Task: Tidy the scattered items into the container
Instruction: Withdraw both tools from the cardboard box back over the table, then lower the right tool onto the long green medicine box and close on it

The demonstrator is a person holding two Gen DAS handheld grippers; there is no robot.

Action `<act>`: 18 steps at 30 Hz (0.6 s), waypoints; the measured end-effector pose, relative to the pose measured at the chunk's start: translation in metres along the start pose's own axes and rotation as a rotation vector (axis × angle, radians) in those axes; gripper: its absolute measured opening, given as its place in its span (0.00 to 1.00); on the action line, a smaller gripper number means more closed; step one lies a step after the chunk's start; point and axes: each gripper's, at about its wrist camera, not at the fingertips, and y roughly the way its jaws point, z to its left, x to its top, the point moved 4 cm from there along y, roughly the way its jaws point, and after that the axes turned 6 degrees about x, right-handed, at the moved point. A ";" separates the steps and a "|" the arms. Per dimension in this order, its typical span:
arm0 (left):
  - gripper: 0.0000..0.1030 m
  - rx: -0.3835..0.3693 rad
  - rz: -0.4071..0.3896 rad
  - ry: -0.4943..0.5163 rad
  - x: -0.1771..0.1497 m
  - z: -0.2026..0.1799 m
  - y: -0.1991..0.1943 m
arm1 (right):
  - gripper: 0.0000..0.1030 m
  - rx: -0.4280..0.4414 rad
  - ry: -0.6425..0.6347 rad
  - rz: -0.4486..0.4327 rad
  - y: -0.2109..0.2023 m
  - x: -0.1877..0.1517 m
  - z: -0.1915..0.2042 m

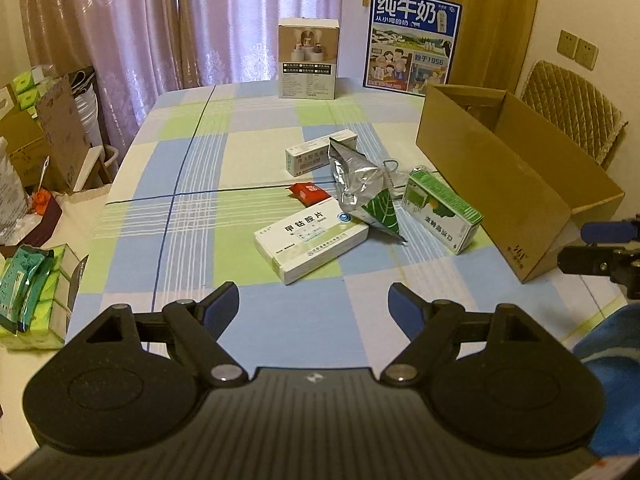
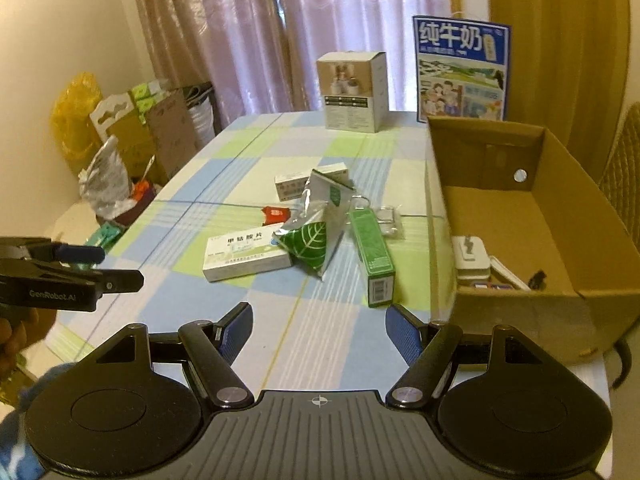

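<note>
Left gripper [image 1: 313, 300]: released, jaws wide over bare checked tablecloth [image 1: 192, 152].
Right gripper [image 2: 319, 322]: released, nothing between jaws.
Scattered items: white flat medicine box [image 1: 310, 242], silver-green foil pouch [image 1: 366, 196], green carton [image 1: 442, 212], mid-table.
Container: open brown cardboard box [image 2: 532, 216], right.

Dim warm light, soft blur, fisheye-bent edges

The small clear plastic packet [image 2: 390, 220] is half hidden behind the green upright carton [image 2: 370, 248]; the brown cardboard box [image 2: 560, 240] is cut off at three o'clock.
</note>
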 end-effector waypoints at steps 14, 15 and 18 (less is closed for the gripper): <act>0.77 -0.054 0.044 0.061 0.007 0.011 0.049 | 0.69 -0.148 -0.096 0.043 0.075 0.017 -0.003; 0.78 -0.058 0.047 0.065 0.007 0.012 0.053 | 0.68 -0.165 -0.102 0.046 0.081 0.018 -0.005; 0.78 -0.064 0.056 0.083 0.009 0.014 0.066 | 0.68 -0.204 -0.118 0.055 0.096 0.020 -0.011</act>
